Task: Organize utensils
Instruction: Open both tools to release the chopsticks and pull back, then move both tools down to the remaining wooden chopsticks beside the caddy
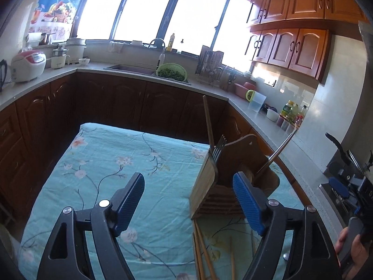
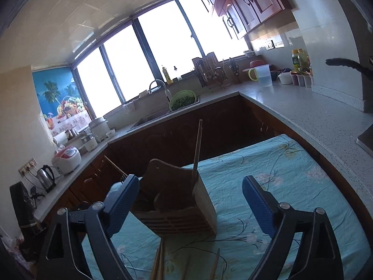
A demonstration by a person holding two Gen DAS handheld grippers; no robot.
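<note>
wooden holder [image 1: 211, 186] with fork [image 1: 218, 148] stands just ahead of both claws; left claw [image 1: 188, 201] and right claw [image 2: 191, 206] spread wide, empty; chopsticks [image 1: 201, 249] lie beneath them on cloth [image 1: 112, 158].

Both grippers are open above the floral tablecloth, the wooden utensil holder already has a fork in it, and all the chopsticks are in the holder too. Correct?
Not quite: wooden chopsticks lie loose on the turquoise floral tablecloth before the wooden utensil holder, as the left wrist view shows. The dark fork is in it, and the left gripper and right gripper are open.
</note>
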